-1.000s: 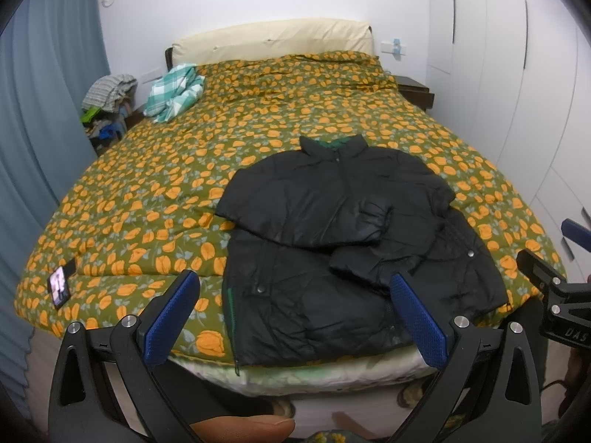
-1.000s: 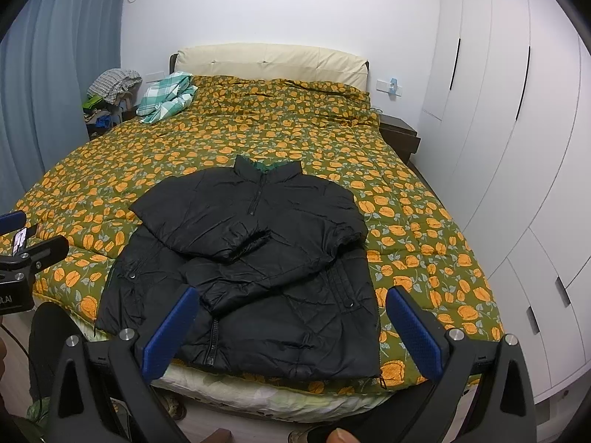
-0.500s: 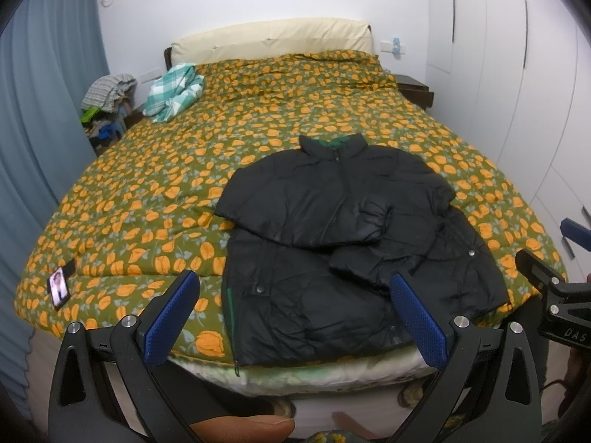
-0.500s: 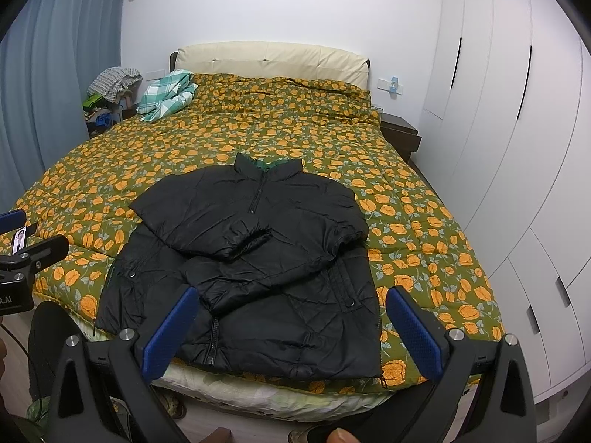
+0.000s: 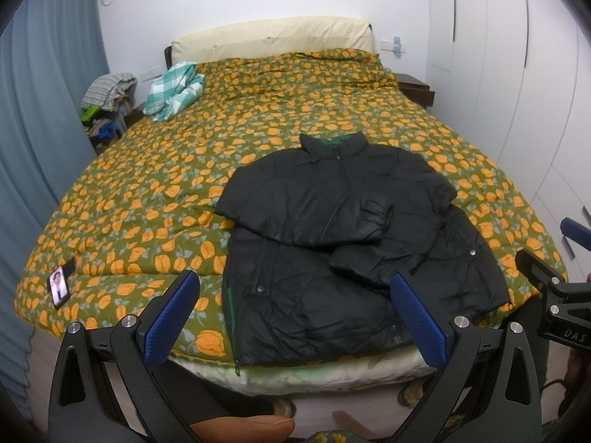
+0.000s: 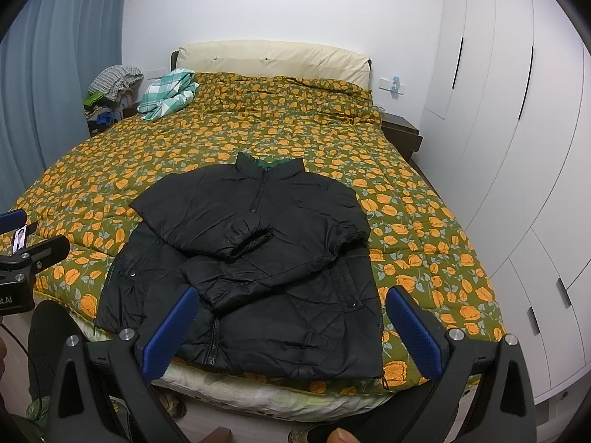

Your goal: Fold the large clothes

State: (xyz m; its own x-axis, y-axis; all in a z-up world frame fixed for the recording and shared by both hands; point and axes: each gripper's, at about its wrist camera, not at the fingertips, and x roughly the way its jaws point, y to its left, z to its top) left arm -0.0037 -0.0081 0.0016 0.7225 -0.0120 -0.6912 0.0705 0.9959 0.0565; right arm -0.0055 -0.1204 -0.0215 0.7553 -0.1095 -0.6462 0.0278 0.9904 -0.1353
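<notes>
A black puffer jacket (image 5: 332,229) lies flat at the foot of the bed, collar away from me, both sleeves folded across its chest. It also shows in the right wrist view (image 6: 258,258). My left gripper (image 5: 295,317) is open and empty, held in front of the bed's foot edge, short of the jacket's hem. My right gripper (image 6: 291,328) is open and empty, also just short of the hem. The right gripper shows at the right edge of the left wrist view (image 5: 554,295). The left gripper shows at the left edge of the right wrist view (image 6: 22,258).
The bed (image 5: 147,184) has a green quilt with orange flowers. A checked cloth (image 5: 173,88) lies near the cream headboard (image 5: 273,37). A phone (image 5: 59,286) rests at the quilt's left corner. White wardrobes (image 6: 517,147) stand right, a blue curtain (image 5: 40,110) left.
</notes>
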